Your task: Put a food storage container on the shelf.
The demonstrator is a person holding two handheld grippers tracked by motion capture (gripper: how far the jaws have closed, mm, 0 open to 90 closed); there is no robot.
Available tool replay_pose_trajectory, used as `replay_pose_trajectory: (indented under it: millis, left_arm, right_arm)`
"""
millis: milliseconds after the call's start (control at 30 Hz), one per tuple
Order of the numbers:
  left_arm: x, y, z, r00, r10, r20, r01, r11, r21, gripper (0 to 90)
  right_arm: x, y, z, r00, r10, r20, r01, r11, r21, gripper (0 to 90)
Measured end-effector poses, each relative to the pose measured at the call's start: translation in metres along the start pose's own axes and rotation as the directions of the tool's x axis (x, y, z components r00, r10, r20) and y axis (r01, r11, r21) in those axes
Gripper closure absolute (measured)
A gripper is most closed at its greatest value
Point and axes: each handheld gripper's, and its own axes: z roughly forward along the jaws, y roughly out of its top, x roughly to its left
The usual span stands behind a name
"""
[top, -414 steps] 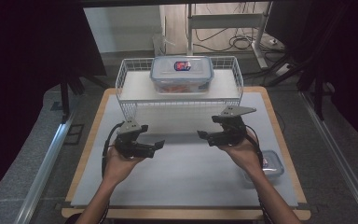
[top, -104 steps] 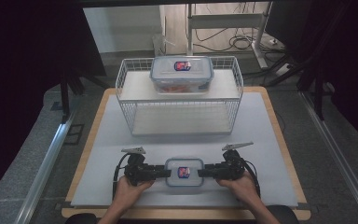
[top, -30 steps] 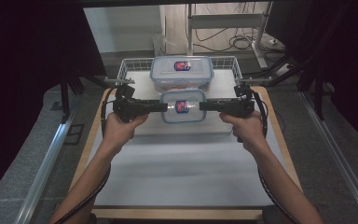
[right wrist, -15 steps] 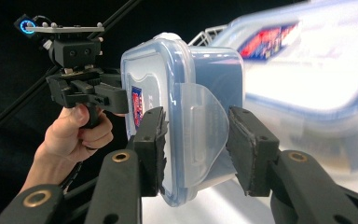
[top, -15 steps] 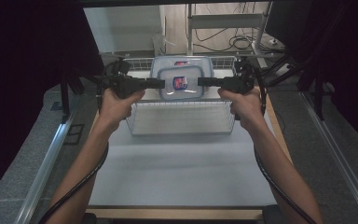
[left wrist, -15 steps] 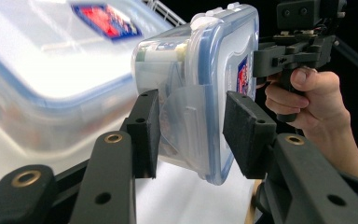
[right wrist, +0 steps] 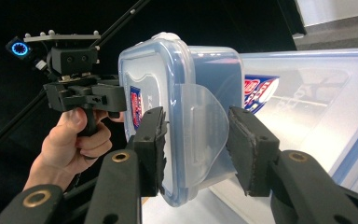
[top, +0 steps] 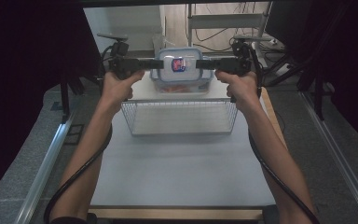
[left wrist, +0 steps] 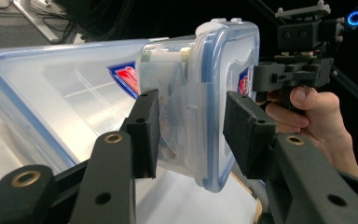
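Two grippers hold one small box [top: 181, 65] between them, up near the top middle of the high view. The small box is clear plastic with a blue-edged lid and a red and blue sticker. The left gripper [top: 145, 64] comes at it from the left side of the frame and the right gripper [top: 204, 64] from the right side, so the small box sits right in the middle, with one gripper at each end.

In the left gripper view, the two black jaws stand on either side of the box's end flap [left wrist: 182, 126], near the middle of the frame. The left pad [left wrist: 145, 133] touches the flap (the other pad sits just beside the lid edge, and I cannot tell if it presses). In the right gripper view, the jaws stand the same way around the other flap [right wrist: 204, 135], close on both sides.

The small box is over a bigger clear box [left wrist: 60, 102] with the same sticker; I cannot tell if they touch. The bigger box rests on top of a white wire basket [top: 182, 116], which stands on the white worktop [top: 177, 168]. The person's arms reach up from the bottom of the frame.
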Motion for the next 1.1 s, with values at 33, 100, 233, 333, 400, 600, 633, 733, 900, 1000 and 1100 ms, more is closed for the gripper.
replay_pose_trajectory:
  millis: [33, 100, 233, 333, 400, 600, 633, 733, 900, 1000, 1100]
  left_arm:
    - [0.001, 0.001, 0.0, 1.0, -0.003, -0.002, 0.003, 1.0, -0.001, 56.9]
    - [0.002, 0.003, 0.002, 0.9999, -0.009, -0.008, 0.009, 0.9999, -0.005, 56.9]
    - [0.005, 0.008, 0.005, 0.9993, -0.029, -0.024, 0.029, 0.9996, -0.002, 56.7]
    - [0.007, 0.009, 0.007, 0.9989, -0.043, -0.019, 0.043, 0.9991, -0.007, 56.7]
    - [0.007, 0.009, 0.008, 0.9987, -0.045, -0.023, 0.045, 0.999, -0.009, 56.6]
    - [0.006, 0.01, 0.011, 0.9985, -0.046, -0.031, 0.046, 0.9988, -0.017, 55.8]
    - [0.006, 0.01, 0.012, 0.9982, -0.047, -0.037, 0.047, 0.9988, -0.016, 55.5]
    - [0.008, 0.009, 0.014, 0.9962, -0.058, -0.065, 0.057, 0.9983, -0.01, 52.5]
    - [0.015, 0.007, 0.016, 0.9935, -0.093, -0.065, 0.091, 0.9952, -0.034, 50.1]
    - [0.015, 0.008, 0.017, 0.993, -0.091, -0.076, 0.088, 0.9952, -0.041, 50.6]
    - [0.011, 0.01, 0.021, 0.9903, -0.075, -0.117, 0.069, 0.9959, -0.059, 50.5]
  right_arm:
    - [-0.001, 0.001, 0.001, 0.9999, 0.01, -0.003, -0.01, 1.0, -0.001, 57.9]
    - [-0.004, 0.004, 0.002, 0.9998, 0.018, -0.002, -0.018, 1.0, -0.001, 57.9]
    - [-0.009, 0.007, 0.004, 0.9993, 0.038, 0.001, -0.038, 0.999, 0.006, 57.5]
    - [-0.013, 0.008, 0.005, 0.9984, 0.056, -0.006, -0.056, 0.998, 0.0, 57.6]
    - [-0.015, 0.009, 0.004, 0.9981, 0.061, -0.008, -0.061, 0.998, -0.003, 57.4]
    - [-0.016, 0.01, 0.003, 0.9981, 0.061, 0.008, -0.061, 0.998, -0.011, 56.2]
    - [-0.016, 0.01, 0.003, 0.9981, 0.059, 0.018, -0.058, 0.998, -0.015, 55.8]
    - [-0.015, 0.01, 0.005, 0.9974, 0.035, 0.063, -0.034, 0.999, -0.013, 56.1]
    - [-0.014, 0.01, 0.01, 0.9961, 0.033, 0.082, -0.031, 0.999, -0.026, 53.4]
    - [-0.011, 0.009, 0.01, 0.995, 0.018, 0.099, -0.015, 0.999, -0.03, 52.9]
    - [-0.009, 0.008, 0.009, 0.9937, 0.01, 0.112, -0.006, 0.999, -0.034, 50.4]
